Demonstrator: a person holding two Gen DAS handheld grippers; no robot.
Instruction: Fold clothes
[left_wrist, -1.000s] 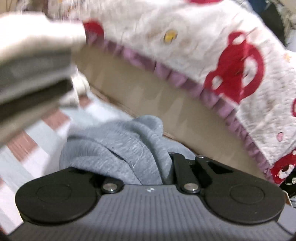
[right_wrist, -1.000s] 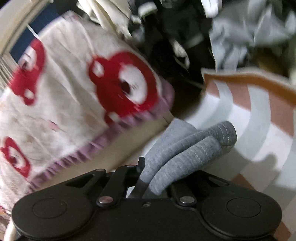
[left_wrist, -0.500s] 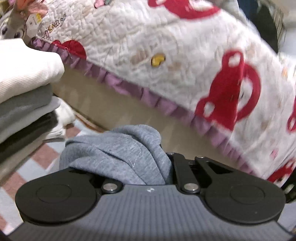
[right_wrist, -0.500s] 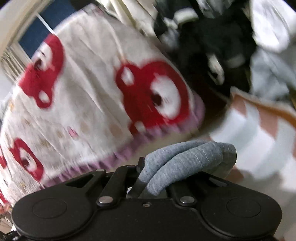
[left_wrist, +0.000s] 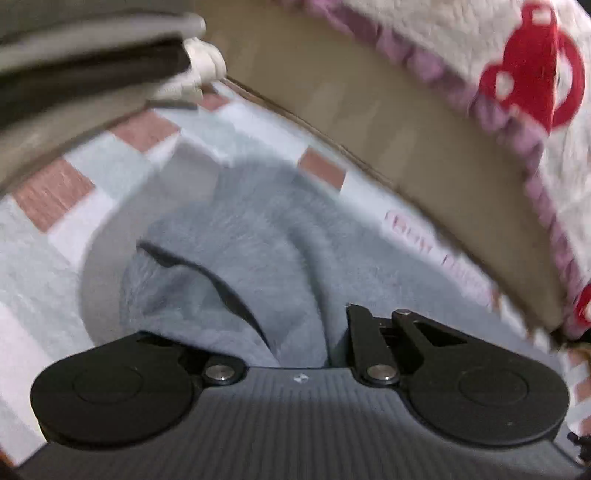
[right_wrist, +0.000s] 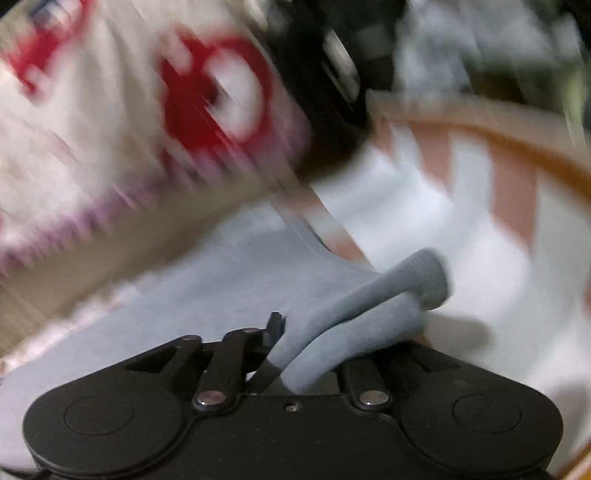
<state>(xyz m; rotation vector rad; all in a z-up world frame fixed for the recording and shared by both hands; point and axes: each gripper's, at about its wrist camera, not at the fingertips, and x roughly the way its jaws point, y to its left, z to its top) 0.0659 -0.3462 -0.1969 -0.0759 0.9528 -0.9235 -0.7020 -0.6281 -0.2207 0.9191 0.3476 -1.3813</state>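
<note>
Checked pink-and-white bedding carries everything, a tan board along its far edge. Both tools are easing apart: the left tool with grey fleece bunched between its jaws, the right tool around a rolled cuff. The grey garment lies rumpled along the far edge, not yet squared. Near the far left corner, a folded stack suggests several pieces are done.
</note>
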